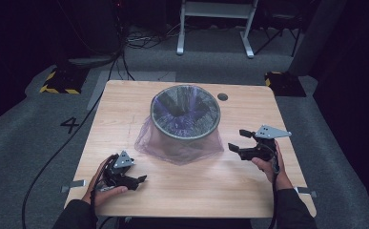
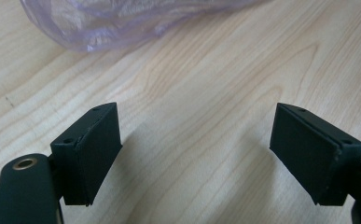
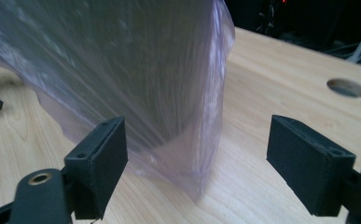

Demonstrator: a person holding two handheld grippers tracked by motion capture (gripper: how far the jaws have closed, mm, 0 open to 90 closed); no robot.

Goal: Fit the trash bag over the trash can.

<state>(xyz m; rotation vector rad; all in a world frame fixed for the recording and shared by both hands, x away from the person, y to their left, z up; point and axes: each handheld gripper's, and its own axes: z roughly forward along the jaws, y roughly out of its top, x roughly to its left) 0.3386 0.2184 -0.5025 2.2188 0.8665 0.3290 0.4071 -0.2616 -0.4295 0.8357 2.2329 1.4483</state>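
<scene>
Wooden table (image 1: pixel 196 183): bearing everything, with a hole at 1 o'clock near its far edge.
Left gripper (image 1: pixel 135 181): resting at 7 o'clock, jaws standing wide and gripping nothing, apart from the bag's hem.
Bin (image 1: pixel 186 118): standing upright at centre, purple bag (image 1: pixel 146 138) lining it and draping over its sides onto the wood.
Right gripper (image 1: pixel 239 141): hovering at 4 o'clock beside the bag, jaws spread wide and holding nothing, probably lining up to tug the liner straight.

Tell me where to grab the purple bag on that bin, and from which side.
Probably the loose skirt of the bag where it flares out over the table below the bin. It stands away from the wall there, so thin film fits between jaws. Come in low from the near side, where the right gripper is already open beside it.
</scene>
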